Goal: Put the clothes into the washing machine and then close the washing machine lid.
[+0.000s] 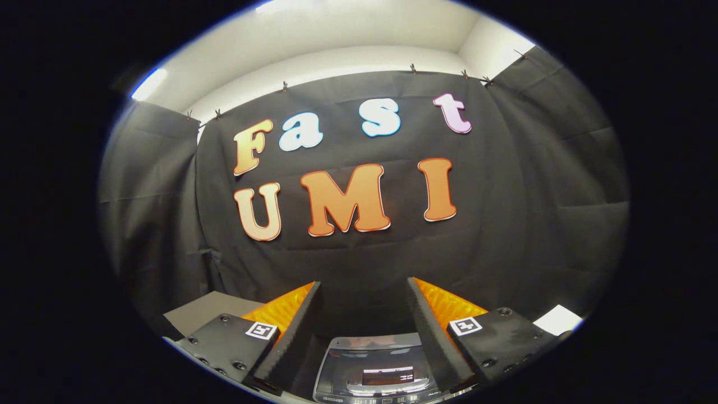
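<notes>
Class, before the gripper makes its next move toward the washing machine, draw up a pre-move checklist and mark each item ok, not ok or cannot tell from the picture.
1. Gripper fingers spread apart: ok.
2. Nothing held between the fingers: ok, the gap is bare.
3. Washing machine in sight: ok, its top lies low between the fingers, just ahead of them.
4. Lid open for loading: cannot tell; the glossy top panel looks flat, as if shut.
5. Clothes located: cannot tell.
6. Gripper aimed at the machine: not ok; it points mostly at the booth wall beyond.
</notes>
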Available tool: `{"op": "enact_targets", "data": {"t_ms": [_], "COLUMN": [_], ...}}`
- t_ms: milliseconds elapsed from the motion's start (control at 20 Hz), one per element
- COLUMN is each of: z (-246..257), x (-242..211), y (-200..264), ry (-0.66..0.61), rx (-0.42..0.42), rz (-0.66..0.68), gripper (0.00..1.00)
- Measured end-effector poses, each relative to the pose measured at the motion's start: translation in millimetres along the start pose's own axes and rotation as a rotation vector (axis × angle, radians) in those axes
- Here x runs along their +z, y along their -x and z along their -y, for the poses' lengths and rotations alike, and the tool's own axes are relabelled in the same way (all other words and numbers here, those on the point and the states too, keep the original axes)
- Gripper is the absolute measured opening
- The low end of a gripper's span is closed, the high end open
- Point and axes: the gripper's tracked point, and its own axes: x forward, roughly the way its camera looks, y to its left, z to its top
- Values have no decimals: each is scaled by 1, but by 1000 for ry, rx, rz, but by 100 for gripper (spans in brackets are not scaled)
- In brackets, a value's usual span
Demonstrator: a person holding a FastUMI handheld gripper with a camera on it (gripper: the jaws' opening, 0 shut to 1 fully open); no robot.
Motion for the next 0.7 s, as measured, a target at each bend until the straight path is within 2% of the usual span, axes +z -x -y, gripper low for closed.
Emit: {"op": "enact_targets", "data": {"t_ms": [700], "z": [23], "x": [53], "y": [57], "ry": [39], "rx": [-10], "rz": [96], "gripper": [96]}}
